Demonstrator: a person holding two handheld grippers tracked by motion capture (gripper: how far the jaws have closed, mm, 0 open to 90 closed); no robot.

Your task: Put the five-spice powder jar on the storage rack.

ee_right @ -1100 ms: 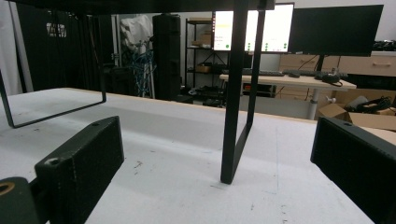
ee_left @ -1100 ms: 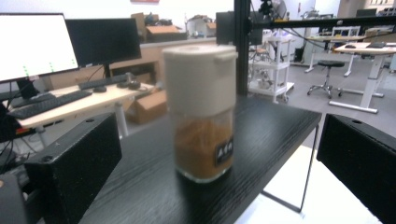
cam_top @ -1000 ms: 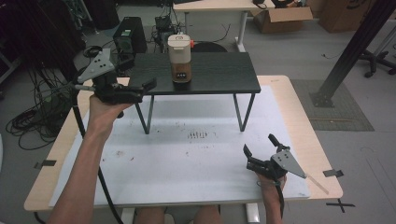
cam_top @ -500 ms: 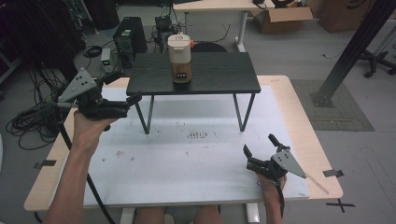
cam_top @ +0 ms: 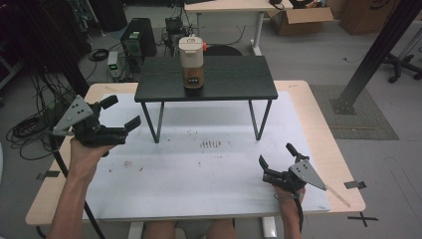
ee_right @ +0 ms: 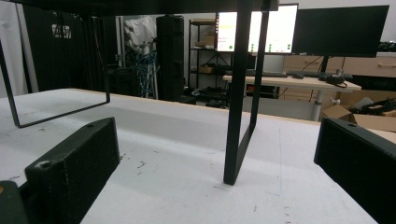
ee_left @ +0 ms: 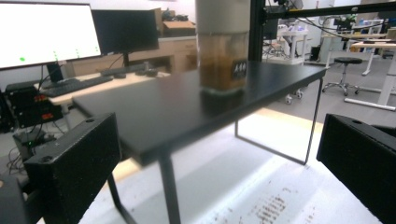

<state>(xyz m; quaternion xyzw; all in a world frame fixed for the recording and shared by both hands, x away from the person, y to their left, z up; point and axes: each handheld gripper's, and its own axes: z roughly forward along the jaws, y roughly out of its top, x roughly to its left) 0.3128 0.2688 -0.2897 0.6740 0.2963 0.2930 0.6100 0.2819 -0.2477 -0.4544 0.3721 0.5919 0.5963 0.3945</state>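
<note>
A jar point(cam_top: 192, 62) with a white lid and brown contents stands on a low black stand point(cam_top: 229, 79) at the back of the table; in the left gripper view the jar point(ee_left: 222, 56) is upright on the stand's top point(ee_left: 187, 107). My left gripper point(cam_top: 121, 112) hovers open to the left of the stand, pointing at it, with nothing between its jaws point(ee_left: 217, 158). My right gripper point(cam_top: 276, 156) rests open and empty near the table's front right, facing one stand leg point(ee_right: 238, 93).
A white mat point(cam_top: 209, 164) with a dark smudge point(cam_top: 210, 144) covers the wooden table point(cam_top: 323, 124). The stand's thin black legs point(cam_top: 155, 122) reach the mat. Desks, monitors, cables and boxes surround the table.
My left gripper has moved left and toward the person, away from the stand's left edge, still open. The right gripper and the jar have stayed put.
</note>
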